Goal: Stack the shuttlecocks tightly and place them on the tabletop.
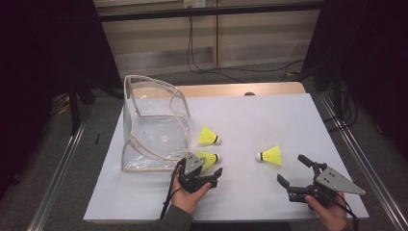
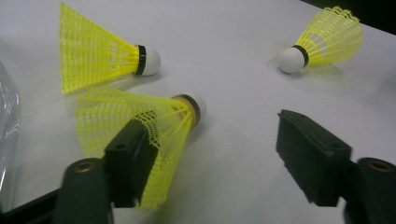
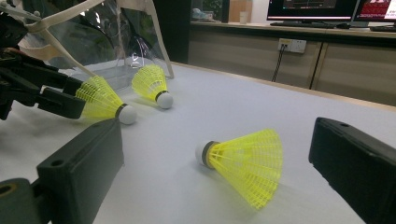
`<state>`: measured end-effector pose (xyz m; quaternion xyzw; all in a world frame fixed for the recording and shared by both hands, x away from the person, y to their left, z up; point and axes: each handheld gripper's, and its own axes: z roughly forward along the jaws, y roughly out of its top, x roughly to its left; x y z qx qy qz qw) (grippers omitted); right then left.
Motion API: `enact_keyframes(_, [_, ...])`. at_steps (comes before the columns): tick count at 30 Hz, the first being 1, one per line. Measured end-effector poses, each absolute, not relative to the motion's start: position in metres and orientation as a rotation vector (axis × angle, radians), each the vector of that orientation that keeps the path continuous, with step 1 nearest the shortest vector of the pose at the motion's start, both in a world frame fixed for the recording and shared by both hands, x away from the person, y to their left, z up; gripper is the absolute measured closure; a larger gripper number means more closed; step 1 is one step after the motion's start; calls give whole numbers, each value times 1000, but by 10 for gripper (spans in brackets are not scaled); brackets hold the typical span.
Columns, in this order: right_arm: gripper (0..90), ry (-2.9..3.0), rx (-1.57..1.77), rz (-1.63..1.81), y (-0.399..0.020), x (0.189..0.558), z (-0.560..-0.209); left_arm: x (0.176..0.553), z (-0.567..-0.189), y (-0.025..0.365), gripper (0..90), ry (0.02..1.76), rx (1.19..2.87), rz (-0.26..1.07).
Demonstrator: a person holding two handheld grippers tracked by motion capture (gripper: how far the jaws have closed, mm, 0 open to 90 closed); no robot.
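Three yellow shuttlecocks with white cork heads lie on the white table. My left gripper (image 1: 210,165) (image 2: 210,135) has its jaws on either side of the near-left shuttlecock (image 1: 209,157) (image 2: 140,116). One jaw touches its mesh skirt and the other stands well off, so the gripper is open. A second shuttlecock (image 1: 209,136) (image 2: 100,56) lies just beyond it. My right gripper (image 1: 291,168) (image 3: 215,144) is open at the front right. The third shuttlecock (image 1: 269,155) (image 3: 247,158) lies a short way ahead of its jaws, untouched.
A clear plastic container with a pale wooden frame (image 1: 154,125) (image 3: 93,28) lies on the left part of the table, close to the left hand. The table's front edge (image 1: 231,219) is just behind both hands. Metal rails run along both sides.
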<state>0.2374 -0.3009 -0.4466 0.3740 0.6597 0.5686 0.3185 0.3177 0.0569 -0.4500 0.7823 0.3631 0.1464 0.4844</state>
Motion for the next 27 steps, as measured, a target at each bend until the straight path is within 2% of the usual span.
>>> enact_keyframes(3, [26, 1733, 981, 1497, -301, 237, -446, 319, -451, 53, 432, 893, 1903, 355])
enact_keyframes(4, [26, 1735, 982, 1499, -301, 237, -446, 320, -451, 51, 497, 895, 1897, 355])
enact_keyframes(5, [26, 1735, 982, 1499, -301, 237, -446, 320, -451, 51, 497, 898, 1901, 364])
enact_keyframes(6, [26, 1735, 982, 1498, -301, 237, -446, 321, -451, 50, 552, 896, 1905, 365])
enact_keyframes(7, [26, 1735, 982, 1498, -301, 237, -446, 321, -451, 49, 552, 902, 1896, 368])
enact_keyframes(13, [26, 1733, 980, 1502, -301, 238, -446, 323, -451, 47, 728, 885, 1917, 354])
enact_keyframes(14, [26, 1732, 980, 1502, -301, 237, -446, 324, -451, 46, 780, 888, 1911, 352])
enact_keyframes(20, [26, 1732, 979, 1503, -302, 238, -446, 324, -449, 45, 870, 880, 1921, 344])
enact_keyframes(27, [26, 1734, 985, 1502, -302, 237, -446, 321, -446, 39, 877, 854, 1933, 323])
